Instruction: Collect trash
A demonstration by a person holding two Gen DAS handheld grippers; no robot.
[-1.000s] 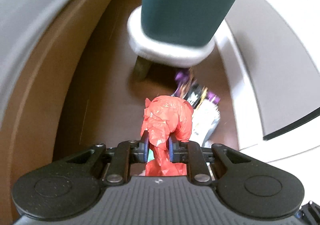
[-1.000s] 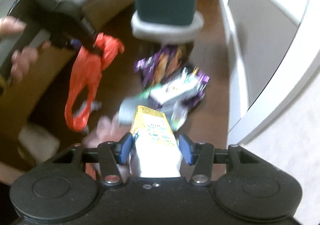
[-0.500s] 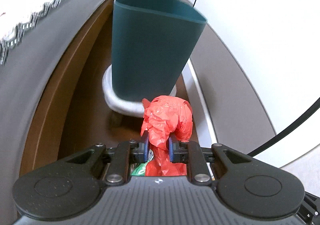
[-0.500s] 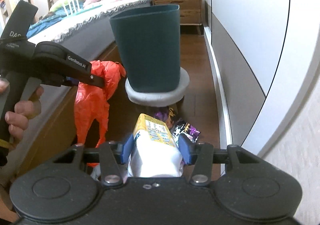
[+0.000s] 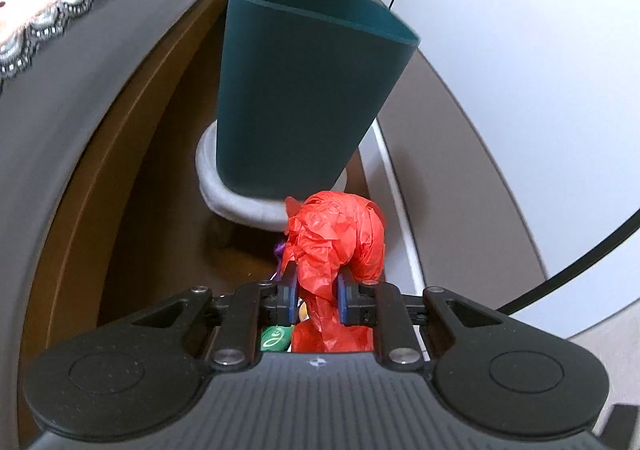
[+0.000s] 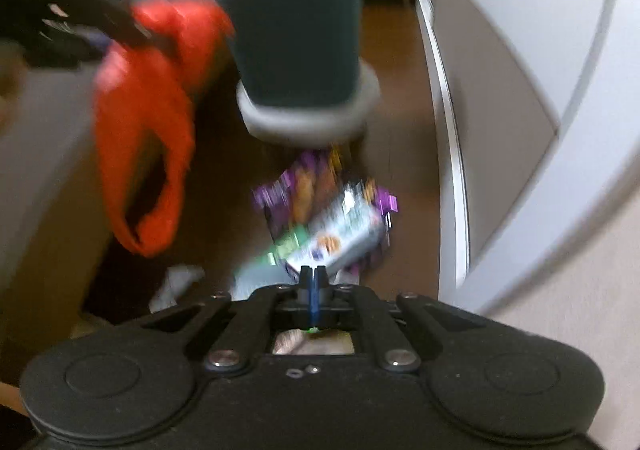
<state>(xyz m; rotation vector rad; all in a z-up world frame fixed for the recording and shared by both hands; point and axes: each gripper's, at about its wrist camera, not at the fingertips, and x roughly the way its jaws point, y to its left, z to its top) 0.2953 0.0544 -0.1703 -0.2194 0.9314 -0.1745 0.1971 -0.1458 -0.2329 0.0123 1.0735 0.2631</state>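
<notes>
Both tools clamp: left tool (image 5: 314, 292) grips red bag (image 5: 334, 246).

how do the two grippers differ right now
The left gripper is shut on a red plastic bag; the right gripper is shut on nothing, blue pads together. The left faces the teal bin, the right faces snack wrappers on the floor. Both share the same black body.

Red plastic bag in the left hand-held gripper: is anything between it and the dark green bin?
Nothing visible. The red plastic bag hangs clamped in the left hand-held gripper, just before the dark green bin on its grey stool; the gap is free.
</notes>
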